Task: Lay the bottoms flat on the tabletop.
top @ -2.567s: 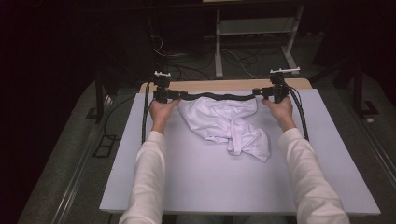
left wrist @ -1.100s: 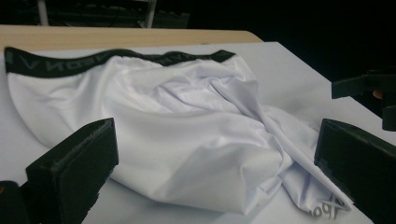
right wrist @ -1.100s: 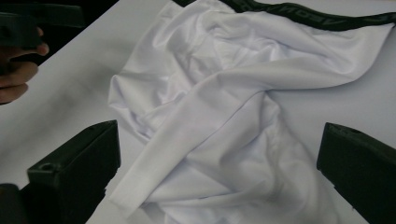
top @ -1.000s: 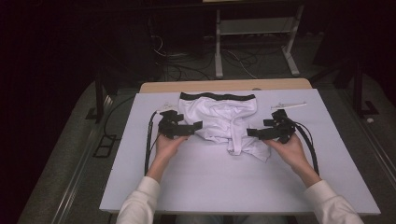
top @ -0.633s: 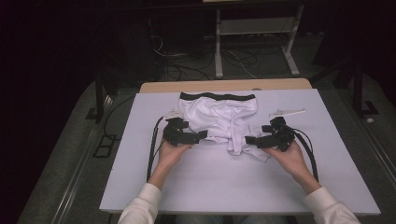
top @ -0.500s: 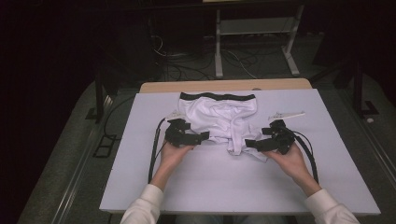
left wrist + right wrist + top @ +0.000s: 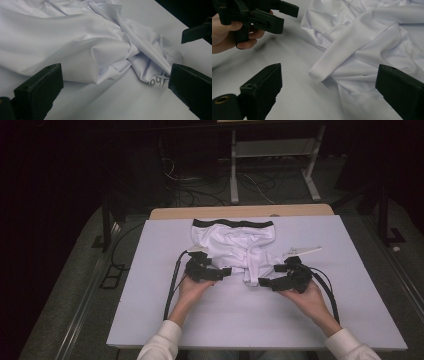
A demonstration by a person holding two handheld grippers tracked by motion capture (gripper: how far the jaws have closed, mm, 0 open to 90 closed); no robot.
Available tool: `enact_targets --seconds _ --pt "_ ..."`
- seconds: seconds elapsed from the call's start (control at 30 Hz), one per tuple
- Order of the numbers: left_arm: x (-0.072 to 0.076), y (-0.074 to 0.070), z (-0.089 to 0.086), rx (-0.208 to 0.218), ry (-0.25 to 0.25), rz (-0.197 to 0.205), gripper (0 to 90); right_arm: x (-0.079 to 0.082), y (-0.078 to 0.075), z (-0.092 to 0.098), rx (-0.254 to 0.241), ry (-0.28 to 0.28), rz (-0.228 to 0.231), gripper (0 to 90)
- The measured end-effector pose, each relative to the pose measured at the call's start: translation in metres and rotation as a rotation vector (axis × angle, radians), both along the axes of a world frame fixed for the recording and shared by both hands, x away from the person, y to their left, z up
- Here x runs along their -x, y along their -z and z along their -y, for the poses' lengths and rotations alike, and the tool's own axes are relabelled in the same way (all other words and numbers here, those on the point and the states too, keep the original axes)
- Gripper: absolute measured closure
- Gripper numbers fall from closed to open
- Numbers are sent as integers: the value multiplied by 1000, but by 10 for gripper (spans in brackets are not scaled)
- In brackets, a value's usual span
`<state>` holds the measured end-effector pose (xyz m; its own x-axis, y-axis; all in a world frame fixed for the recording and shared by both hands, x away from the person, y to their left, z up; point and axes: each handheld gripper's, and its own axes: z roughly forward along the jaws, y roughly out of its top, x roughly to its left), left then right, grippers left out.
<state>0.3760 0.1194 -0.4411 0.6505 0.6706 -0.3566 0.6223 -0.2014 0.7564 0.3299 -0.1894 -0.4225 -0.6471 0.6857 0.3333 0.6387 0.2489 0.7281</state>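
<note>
white shorts (image 7: 235,247) with a black waistband (image 7: 234,223) lie rumpled on the white table (image 7: 150,310), far half, waistband at 12 o'clock, legs bunched toward the near side. a grey printed mark (image 7: 156,80) sits on the hem of one crumpled leg in the left gripper view; too folded to read.

left gripper (image 7: 224,271) held at about 8 o'clock of the shorts, tips pointing toward 3 o'clock, just beside the cloth edge. in the left gripper view its jaws stand wide apart, nothing between the pads; the bunched leg lies ahead of them on the table.

right gripper (image 7: 265,282) at about 5 o'clock of the shorts, tips pointing toward 9 o'clock at the lower leg end. its jaws have just been closing a little yet stand well apart; in the right gripper view a folded leg cuff (image 7: 329,67) lies between them, pads not pressing it. whether a tip grazes the cloth in the high view, cannot tell.

the two grippers face each other across the lower edge of the shorts. left hand (image 7: 227,32) grips its handle. a cable (image 7: 172,285) trails along the table at 7 o'clock.
</note>
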Motion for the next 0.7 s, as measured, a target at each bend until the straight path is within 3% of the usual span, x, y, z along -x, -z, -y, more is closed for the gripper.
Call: enact_targets --seconds 0.43,0.57,0.7 --pt "-8 20 13 -8 -11 -56 5 -1 14 -18 42 -52 -42 136" --pt "-11 24 22 8 -36 -59 105 -7 23 -23 65 -71 -63 184" --pt "-12 25 31 -20 -72 -2 269 -17 29 -29 53 -85 -85 366"
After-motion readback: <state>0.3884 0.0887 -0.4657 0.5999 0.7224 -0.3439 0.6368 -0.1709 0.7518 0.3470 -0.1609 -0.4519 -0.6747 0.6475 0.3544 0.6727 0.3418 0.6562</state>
